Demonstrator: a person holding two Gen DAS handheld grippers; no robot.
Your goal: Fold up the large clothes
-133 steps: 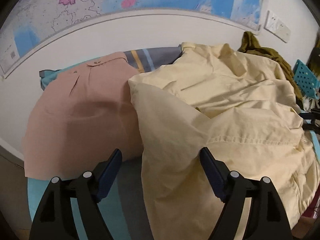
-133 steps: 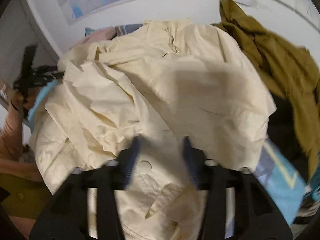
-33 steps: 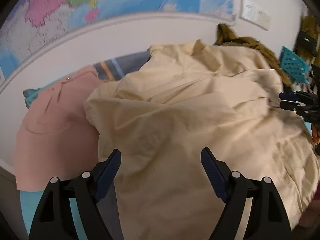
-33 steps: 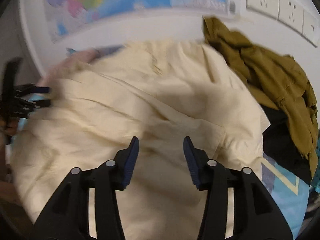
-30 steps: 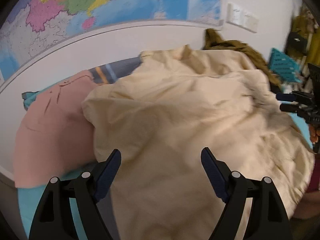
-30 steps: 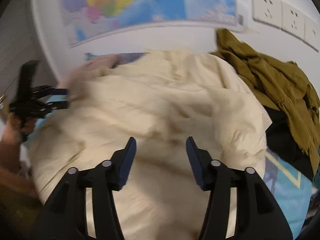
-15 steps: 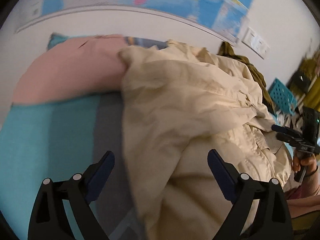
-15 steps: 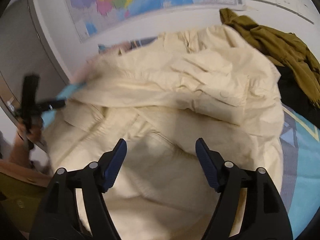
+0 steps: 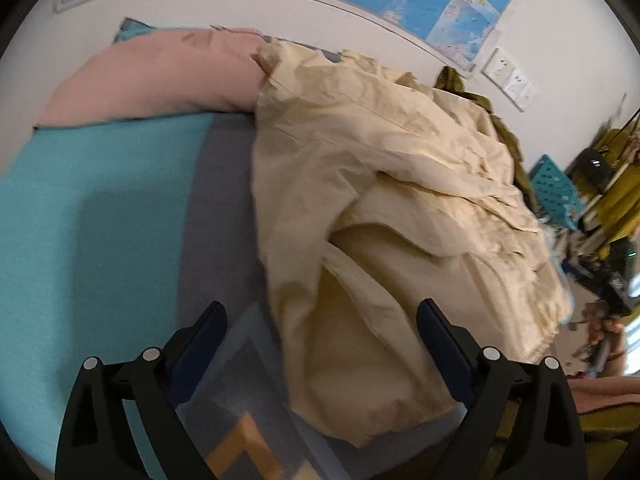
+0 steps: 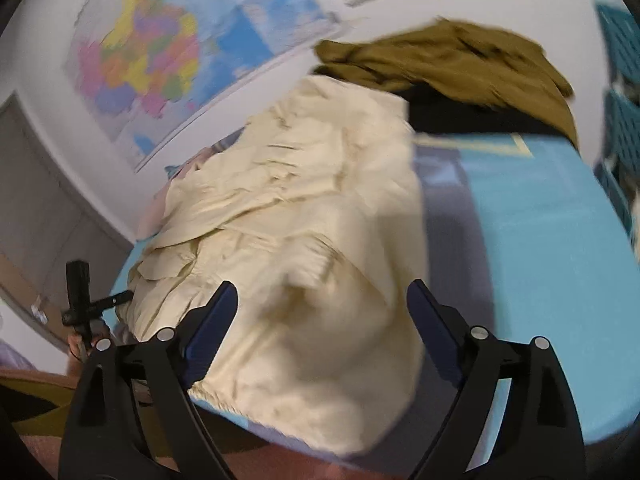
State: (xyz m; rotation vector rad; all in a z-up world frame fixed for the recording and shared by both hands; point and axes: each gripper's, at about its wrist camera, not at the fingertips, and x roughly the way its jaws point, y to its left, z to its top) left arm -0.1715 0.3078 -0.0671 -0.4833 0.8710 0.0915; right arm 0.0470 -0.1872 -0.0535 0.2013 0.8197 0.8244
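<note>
Jacket (image 9: 384, 184) now lies bunched ahead of both claws, drawn clear of the pink garment (image 9: 160, 76) beyond it. Left claw (image 9: 320, 344) and right claw (image 10: 318, 320) gape wide, holding nothing. Spreading looks done; folding likely comes next.

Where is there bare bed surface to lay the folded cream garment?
Teal sheet is bare left of the cream garment, below the pink garment. More teal shows on its right, below the olive garment. The middle and far side are crowded.
</note>
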